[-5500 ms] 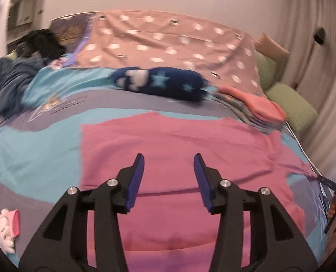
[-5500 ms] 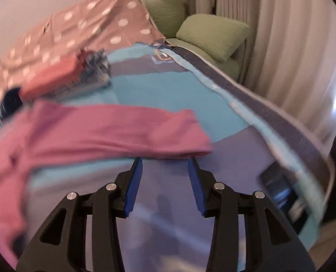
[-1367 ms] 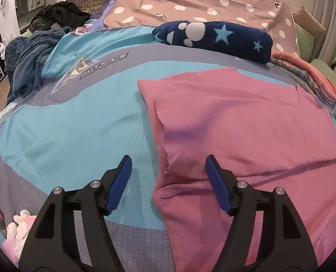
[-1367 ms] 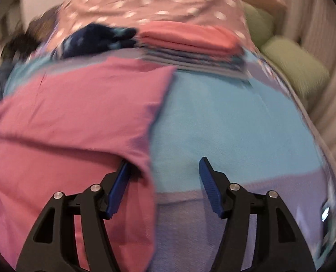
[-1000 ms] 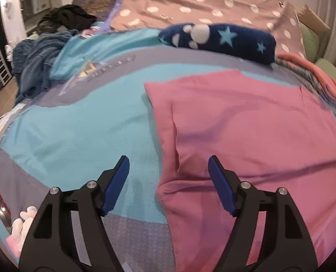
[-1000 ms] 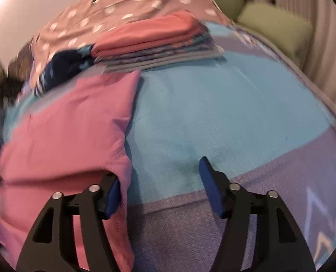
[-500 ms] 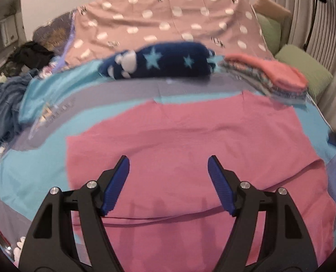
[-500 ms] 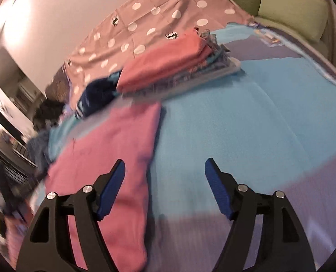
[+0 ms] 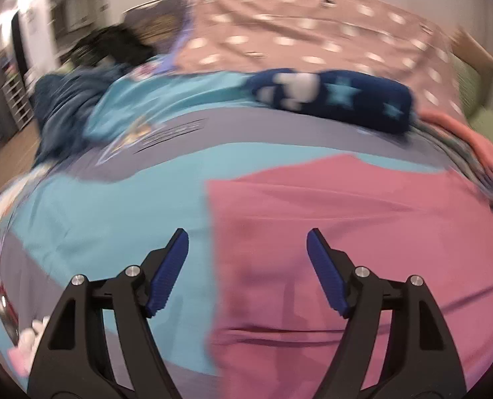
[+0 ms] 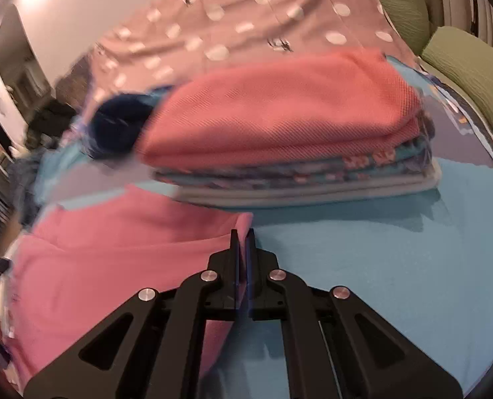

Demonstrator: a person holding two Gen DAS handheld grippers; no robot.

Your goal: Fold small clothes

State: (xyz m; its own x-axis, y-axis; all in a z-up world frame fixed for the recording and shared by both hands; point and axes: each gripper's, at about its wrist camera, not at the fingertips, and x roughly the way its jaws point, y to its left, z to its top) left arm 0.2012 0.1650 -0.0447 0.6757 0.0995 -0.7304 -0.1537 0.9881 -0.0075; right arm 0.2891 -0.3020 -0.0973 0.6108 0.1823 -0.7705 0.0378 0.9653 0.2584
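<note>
A pink garment lies spread flat on the blue and grey bedspread. My left gripper is open and empty, hovering over the garment's left edge. In the right wrist view the same pink garment fills the lower left. My right gripper is shut on the garment's far right corner, just in front of a stack of folded clothes topped by a coral piece.
A navy star-patterned roll lies at the back of the bed before a polka-dot cover. Dark blue clothes are heaped at the left. Green cushions sit at the right. A small pink and white toy lies at the near left.
My right gripper has moved forward to the garment's far corner and closed on it. My left gripper has swung left over the garment's left edge and stays open.
</note>
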